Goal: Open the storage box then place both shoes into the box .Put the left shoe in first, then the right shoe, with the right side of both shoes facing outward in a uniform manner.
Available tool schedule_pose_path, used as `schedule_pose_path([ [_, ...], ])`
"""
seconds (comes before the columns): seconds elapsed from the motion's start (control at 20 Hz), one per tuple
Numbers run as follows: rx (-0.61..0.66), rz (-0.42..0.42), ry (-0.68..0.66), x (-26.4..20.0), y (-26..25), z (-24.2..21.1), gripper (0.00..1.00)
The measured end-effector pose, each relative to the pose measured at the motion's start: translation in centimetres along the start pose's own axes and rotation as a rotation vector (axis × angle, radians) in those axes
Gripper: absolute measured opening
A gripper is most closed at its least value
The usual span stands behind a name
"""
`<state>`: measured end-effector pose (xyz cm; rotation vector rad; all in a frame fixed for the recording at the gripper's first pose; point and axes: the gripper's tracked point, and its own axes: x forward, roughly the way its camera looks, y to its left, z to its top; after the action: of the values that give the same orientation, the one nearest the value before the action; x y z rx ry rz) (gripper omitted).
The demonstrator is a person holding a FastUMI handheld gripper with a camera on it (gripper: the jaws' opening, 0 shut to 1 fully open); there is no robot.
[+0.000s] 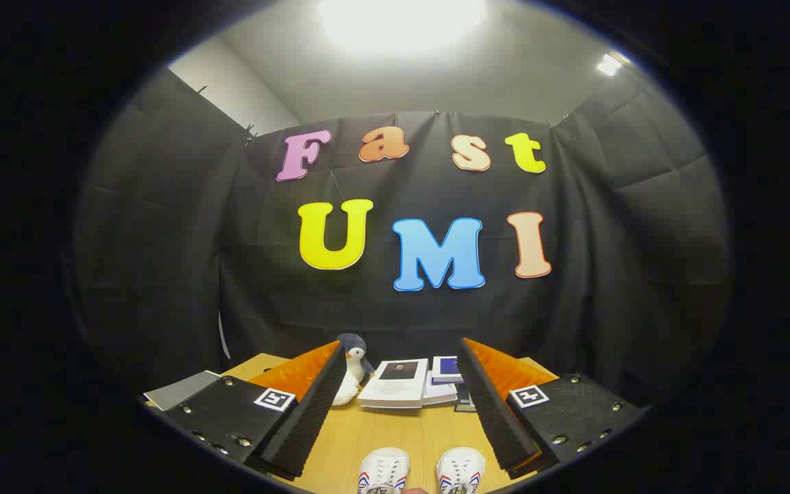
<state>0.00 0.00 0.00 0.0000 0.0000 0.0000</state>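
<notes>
Your gripper (402, 405) hangs above the light wooden tabletop (395, 439), its black ribbed fingers (313, 412) spread wide and holding nothing. Between them, at the near edge, sit the toes of two white canvas shoes with red and blue stripes, the left-hand one (384, 470) just beside the right-hand one (460, 470). Beyond the fingers, toward the far edge, you've got a small grey and white plush penguin (352, 367) beside a stack of white booklets (398, 384). A grey flat sheet (179, 390) lies at the far left corner.

table (395, 432): smooth wood | shoes (422, 470): white, perhaps canvas | fingers (302, 418): ribbed matt pads
</notes>
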Motion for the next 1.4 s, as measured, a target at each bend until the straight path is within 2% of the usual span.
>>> schedule_pose_path([
  [0.9, 0.012, 0.056, 0.033, 0.1, 2.0, -1.8, 0.98],
  [1.15, 0.111, 0.127, 0.074, -0.2, 4.0, -2.9, 0.98],
  [1.4, 0.287, 0.226, 0.171, -1.0, 6.9, -4.7, 0.98],
])
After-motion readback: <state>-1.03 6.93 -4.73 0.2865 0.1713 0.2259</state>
